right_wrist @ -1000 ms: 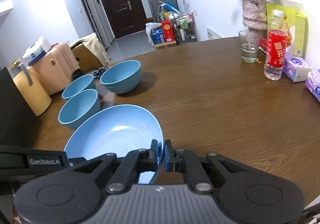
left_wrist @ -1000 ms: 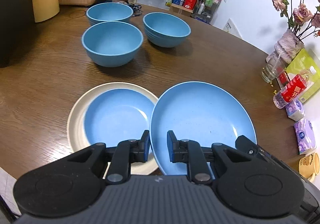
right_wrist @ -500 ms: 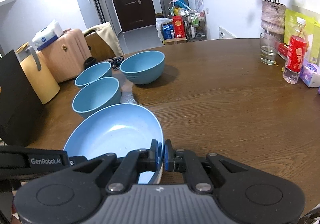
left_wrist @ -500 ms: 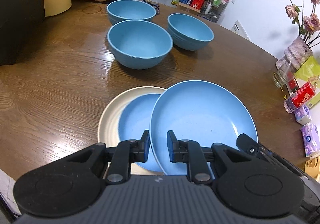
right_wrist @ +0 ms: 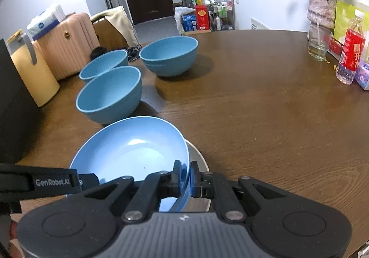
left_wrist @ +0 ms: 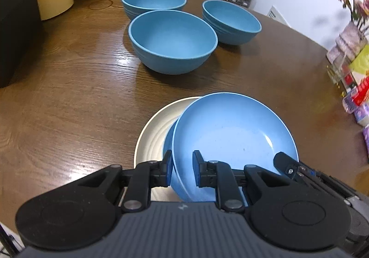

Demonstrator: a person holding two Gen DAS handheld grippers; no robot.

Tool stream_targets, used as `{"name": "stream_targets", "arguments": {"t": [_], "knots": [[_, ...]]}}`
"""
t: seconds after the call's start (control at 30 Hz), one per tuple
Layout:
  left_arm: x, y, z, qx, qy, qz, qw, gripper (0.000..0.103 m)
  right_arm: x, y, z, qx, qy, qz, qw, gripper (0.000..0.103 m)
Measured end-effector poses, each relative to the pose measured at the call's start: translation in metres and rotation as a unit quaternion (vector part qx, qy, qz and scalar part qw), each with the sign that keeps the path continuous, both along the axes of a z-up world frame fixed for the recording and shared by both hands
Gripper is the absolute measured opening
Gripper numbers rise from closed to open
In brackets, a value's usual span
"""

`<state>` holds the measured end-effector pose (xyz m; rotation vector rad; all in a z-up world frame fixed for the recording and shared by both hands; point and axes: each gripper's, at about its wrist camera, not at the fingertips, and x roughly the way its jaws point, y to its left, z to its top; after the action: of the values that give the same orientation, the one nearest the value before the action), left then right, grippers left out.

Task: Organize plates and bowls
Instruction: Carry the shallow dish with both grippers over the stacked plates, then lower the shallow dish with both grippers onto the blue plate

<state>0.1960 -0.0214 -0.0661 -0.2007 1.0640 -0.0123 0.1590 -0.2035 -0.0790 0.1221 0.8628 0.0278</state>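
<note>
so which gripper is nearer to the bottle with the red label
Right. The right gripper pinches the big blue plate's rim on the red-labelled bottle's side; the left gripper holds the opposite rim, farther off.

On the counter (left_wrist: 69, 101) you have three bowls beyond the stacked plates (left_wrist: 152, 133). The nearest bowl (left_wrist: 173, 41) sits straight behind that stack; a second bowl (left_wrist: 153, 1) lies behind it, and a third bowl (left_wrist: 231, 20) to its right. The held plate (left_wrist: 233, 142) tilts over the stack's right side. A vase (right_wrist: 321, 10), glass (right_wrist: 319, 42) and bottle (right_wrist: 350, 55) stand far right of it.
</note>
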Motion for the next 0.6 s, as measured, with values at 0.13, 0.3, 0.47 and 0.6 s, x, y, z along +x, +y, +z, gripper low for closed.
{"name": "stream_targets", "arguments": {"t": [0.13,0.3,0.47,0.6], "knots": [[0.001,-0.007,-0.009,0.029,-0.009,-0.023,0.9993,0.018,0.002,0.005,-0.01,-0.008,-0.001,-0.001,1.0,0.007],[0.002,-0.013,-0.016,0.06,-0.016,-0.049,0.9968,0.018,0.005,0.011,-0.018,-0.024,0.003,0.002,1.0,0.009],[0.002,-0.017,-0.021,0.084,-0.023,-0.065,0.9941,0.016,0.003,0.014,-0.026,-0.039,0.005,0.009,0.999,0.009],[-0.002,-0.023,-0.022,0.106,-0.039,-0.083,0.9902,0.016,0.003,0.012,-0.031,-0.043,0.006,0.006,0.999,0.009]]}}
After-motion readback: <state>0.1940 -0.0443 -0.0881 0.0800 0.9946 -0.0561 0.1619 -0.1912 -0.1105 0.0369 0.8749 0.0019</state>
